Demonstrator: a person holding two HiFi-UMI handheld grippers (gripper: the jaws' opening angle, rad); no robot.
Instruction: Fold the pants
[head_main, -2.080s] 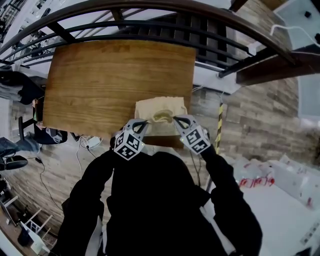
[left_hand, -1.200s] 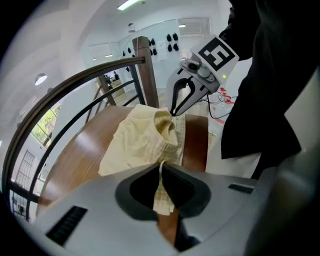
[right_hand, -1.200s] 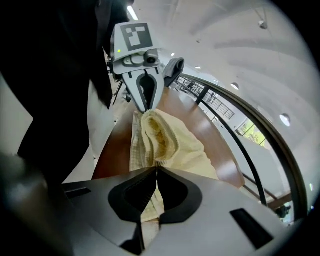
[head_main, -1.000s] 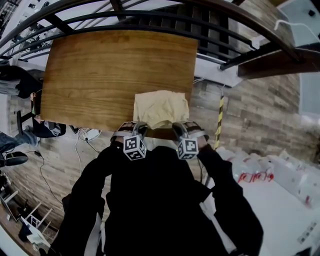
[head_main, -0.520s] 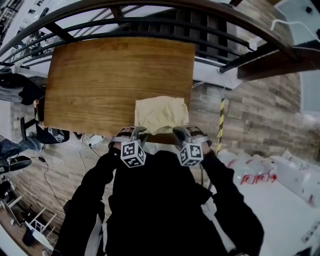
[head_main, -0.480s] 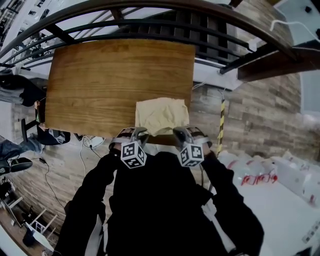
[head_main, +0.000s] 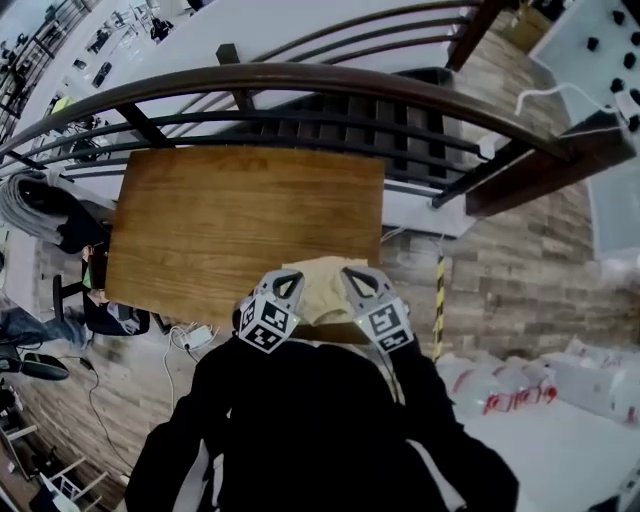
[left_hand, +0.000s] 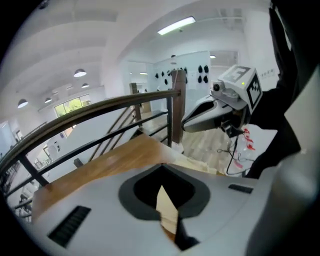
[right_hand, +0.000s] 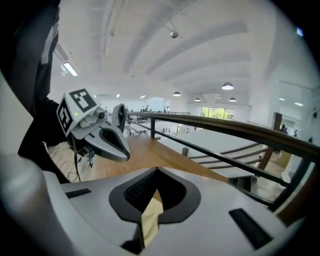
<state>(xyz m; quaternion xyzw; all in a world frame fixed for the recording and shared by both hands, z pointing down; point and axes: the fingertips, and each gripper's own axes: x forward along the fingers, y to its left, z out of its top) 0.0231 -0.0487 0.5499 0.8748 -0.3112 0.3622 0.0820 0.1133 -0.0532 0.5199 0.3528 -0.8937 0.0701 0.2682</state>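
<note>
Wood-plank floor (head_main: 500, 250) fills the right and lower left of the head view. A dark curved railing (head_main: 300, 78) with bars runs across the top, beyond the far edge of the surface. The wooden surface (head_main: 230, 220) sits centre-left and is bare apart from the cloth at its near edge.

A person in black (head_main: 310, 430) fills the bottom centre, both sleeves reaching up toward the surface. White plastic bags with red print (head_main: 520, 385) lie on the floor at right. A yellow-black striped post (head_main: 438, 300) stands just right of the surface's near right corner. Cables and a white power strip (head_main: 195, 335) lie on the floor under the near left edge.

The beige pants (head_main: 325, 290) are a small folded bundle at the near edge of the surface, toward its right corner. They lie between the two grippers and are partly covered by them.

The left gripper (head_main: 290, 282) is at the bundle's left side. Its jaws have just been closing and are now together, with a thin strip of beige cloth pinched between them in the left gripper view.

The right gripper (head_main: 352, 280) is at the bundle's right side, jaws also together and clamping a sliver of the same beige fabric. Both point forward and down, marker cubes toward the person.
</note>
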